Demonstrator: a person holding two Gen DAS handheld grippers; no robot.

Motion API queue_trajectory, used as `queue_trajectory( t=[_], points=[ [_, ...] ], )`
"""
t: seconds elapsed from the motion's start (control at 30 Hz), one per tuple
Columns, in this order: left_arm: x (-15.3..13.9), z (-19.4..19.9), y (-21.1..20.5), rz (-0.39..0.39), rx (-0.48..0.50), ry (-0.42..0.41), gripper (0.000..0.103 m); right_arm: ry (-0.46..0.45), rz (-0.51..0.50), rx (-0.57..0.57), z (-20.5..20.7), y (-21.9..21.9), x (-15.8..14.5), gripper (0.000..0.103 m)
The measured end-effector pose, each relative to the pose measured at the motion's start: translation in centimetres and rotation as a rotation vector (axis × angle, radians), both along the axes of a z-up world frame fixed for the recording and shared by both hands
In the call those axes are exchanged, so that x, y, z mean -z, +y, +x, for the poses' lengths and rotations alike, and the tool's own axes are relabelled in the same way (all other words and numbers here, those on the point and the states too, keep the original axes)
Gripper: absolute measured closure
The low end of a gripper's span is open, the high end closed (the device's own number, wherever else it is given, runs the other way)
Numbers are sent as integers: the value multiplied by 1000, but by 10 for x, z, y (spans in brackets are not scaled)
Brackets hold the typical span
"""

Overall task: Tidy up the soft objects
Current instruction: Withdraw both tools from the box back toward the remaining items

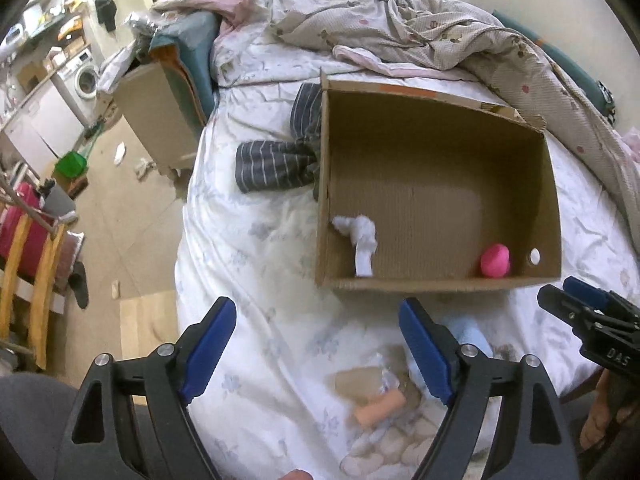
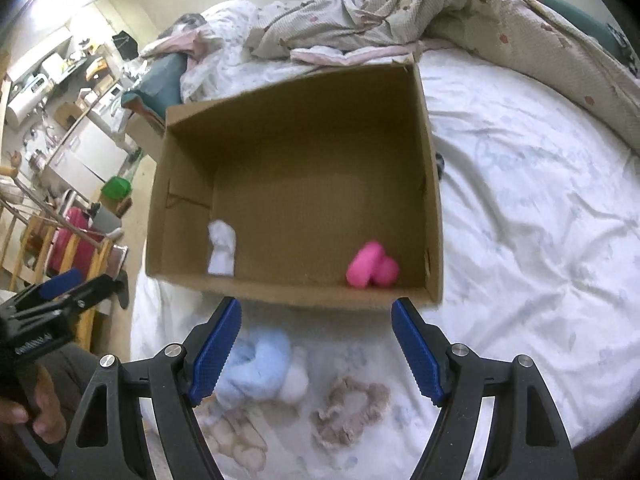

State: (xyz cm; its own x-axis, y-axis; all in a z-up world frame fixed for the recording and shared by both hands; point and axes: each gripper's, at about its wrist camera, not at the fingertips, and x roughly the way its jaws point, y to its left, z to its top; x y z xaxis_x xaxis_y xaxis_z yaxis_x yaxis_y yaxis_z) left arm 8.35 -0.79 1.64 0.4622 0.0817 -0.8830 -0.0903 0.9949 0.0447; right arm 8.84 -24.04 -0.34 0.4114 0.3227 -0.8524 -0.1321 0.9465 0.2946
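With both my tongs, left (image 1: pixel 318 354) and right (image 2: pixel 316 354), spread wide and empty over the bed (image 2: pixel 520 208), pale blue fluffy sock bundle (image 2: pixel 256 368) lies nearest; beyond, brown cardboard box (image 2: pixel 434 216) holds knotted white sock (image 2: pixel 221 248) and pink rolled sock (image 2: pixel 370 266).

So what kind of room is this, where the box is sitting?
It looks like a bedroom in a small home. The cardboard box sits on a bed with a white flowery sheet, and a rumpled quilt is piled behind it. A washing machine stands further off, so laundry is done close by.
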Motion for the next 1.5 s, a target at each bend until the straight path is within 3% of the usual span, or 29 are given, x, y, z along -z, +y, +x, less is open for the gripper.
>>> queue_trajectory(
  t=[0.17,0.43,0.6,0.8,1.03,1.2,1.37,1.43,1.5],
  points=[
    [8,-21,8,-41,6,14,21,12,-34,10,-18,-2,3,21],
    [19,-38,19,-100,-8,33,21,73,47,72,-43,-10,12,21],
    [24,-40,25,-92,-19,27,21,101,64,101,-44,-11,19,21],
    [34,-40,47,-137,-99,68,21,140,86,130,-38,-9,29,21],
    [65,-33,47,-237,-130,194,21,154,65,122,-30,4,35,21],
    [86,-15,27,-312,-111,262,32,170,64,129,-29,1,39,21],
    [115,3,12,-365,-128,337,33,178,77,149,-31,-8,40,21],
    [123,8,6,-352,-128,349,36,183,86,159,-31,-12,41,21],
    [133,12,2,-325,-128,365,56,187,92,168,-31,-16,42,21]
  ],
)
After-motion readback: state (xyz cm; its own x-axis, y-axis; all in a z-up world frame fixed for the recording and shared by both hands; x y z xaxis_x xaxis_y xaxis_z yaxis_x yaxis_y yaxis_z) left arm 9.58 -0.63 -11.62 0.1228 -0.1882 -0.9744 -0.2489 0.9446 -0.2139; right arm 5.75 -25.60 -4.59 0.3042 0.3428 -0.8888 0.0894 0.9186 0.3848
